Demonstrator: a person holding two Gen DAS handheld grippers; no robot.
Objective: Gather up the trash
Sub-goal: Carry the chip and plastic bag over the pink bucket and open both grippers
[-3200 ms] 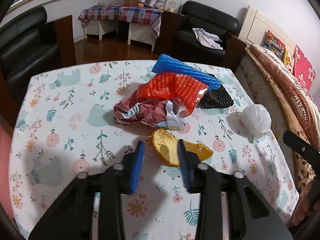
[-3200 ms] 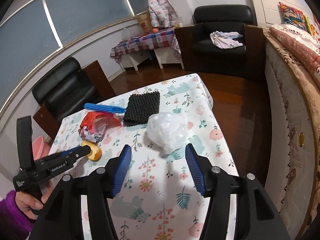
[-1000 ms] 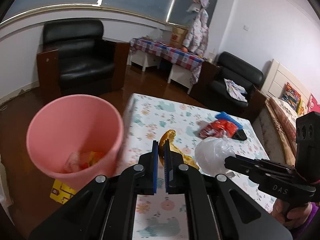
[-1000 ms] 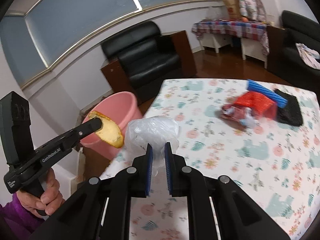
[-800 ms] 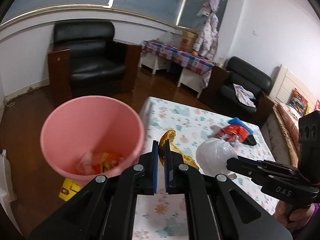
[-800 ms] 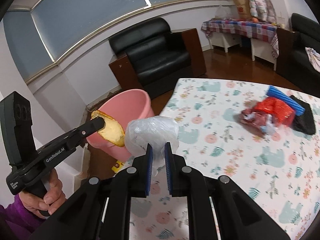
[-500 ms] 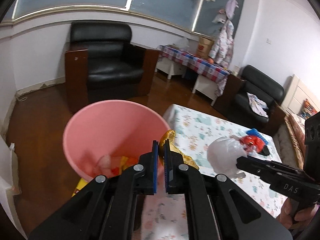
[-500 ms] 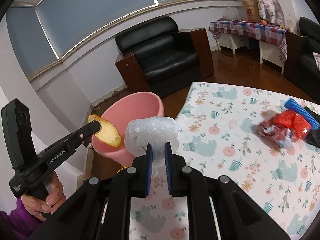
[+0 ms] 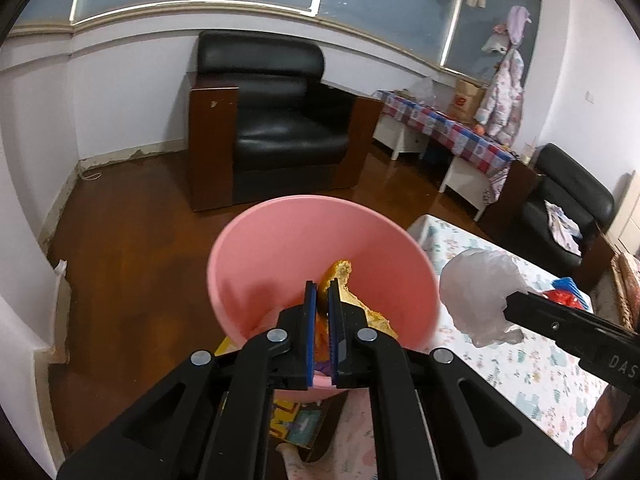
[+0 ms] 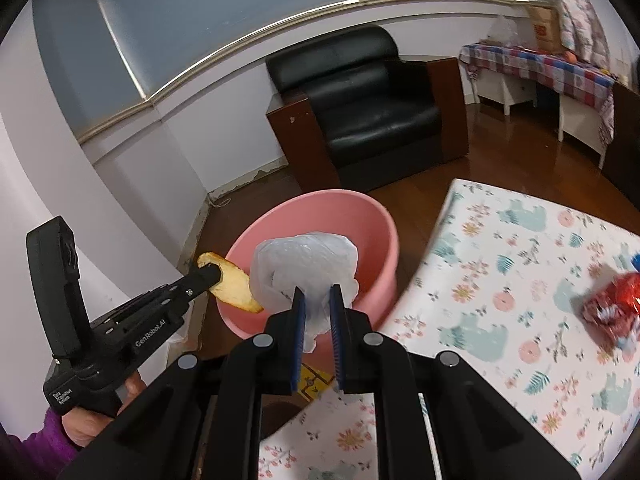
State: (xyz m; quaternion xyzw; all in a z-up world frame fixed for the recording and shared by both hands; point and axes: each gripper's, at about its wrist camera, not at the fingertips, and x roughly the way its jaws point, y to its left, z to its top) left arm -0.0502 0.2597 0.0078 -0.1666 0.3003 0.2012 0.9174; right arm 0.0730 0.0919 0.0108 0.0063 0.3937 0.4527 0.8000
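Observation:
My left gripper (image 9: 323,292) is shut on a yellow fruit peel (image 9: 344,280) and holds it over the near rim of the pink bin (image 9: 280,248). In the right wrist view the peel (image 10: 234,284) hangs at the bin's (image 10: 360,216) left rim. My right gripper (image 10: 316,300) is shut on a crumpled clear plastic bag (image 10: 304,268) held above the bin's near side. The bag also shows in the left wrist view (image 9: 480,292), right of the bin. More trash, a red wrapper (image 10: 612,304), lies on the table.
The floral-cloth table (image 10: 520,264) stands right of the bin. A black armchair (image 9: 276,128) is behind the bin on the wood floor. A yellow box (image 9: 292,420) lies on the floor below the bin. A checkered-cloth side table (image 9: 452,136) stands at the back.
Both grippers have swung left from the table to the bin, carrying the peel and the bag. The bin has come under the left gripper. Both stayed shut.

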